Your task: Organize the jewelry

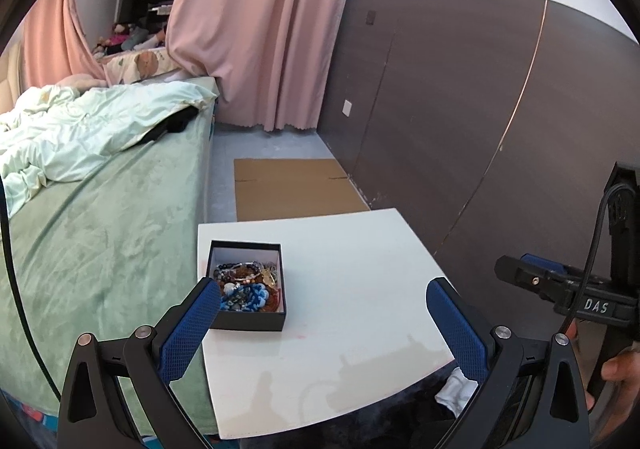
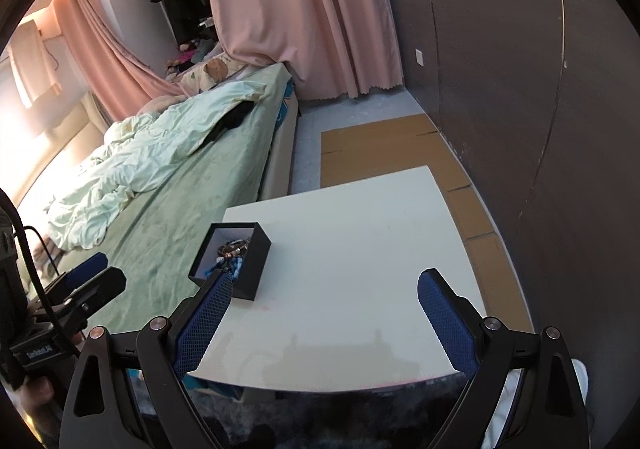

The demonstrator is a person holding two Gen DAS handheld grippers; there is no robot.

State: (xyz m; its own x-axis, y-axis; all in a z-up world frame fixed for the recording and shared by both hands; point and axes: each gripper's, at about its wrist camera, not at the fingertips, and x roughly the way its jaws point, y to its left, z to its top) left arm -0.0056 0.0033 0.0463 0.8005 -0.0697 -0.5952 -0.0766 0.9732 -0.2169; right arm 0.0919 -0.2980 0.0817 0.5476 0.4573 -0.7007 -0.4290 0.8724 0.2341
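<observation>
White table (image 1: 340,289): jewelry box (image 1: 247,285) upright, mouth up; both claws (image 1: 323,303) (image 2: 325,295) wide open, empty.

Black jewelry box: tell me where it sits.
The black square cardboard jewelry box sits on the white table, at its left edge nearest the green bed.

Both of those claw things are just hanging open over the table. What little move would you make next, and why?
Probably ease the left gripper forward and down toward the black box. Its jaws are wide open and empty, and the box sits just ahead of its left finger, open-topped, with the tangled beads still inside. The right gripper, also open and empty, is farther from the box.
</observation>
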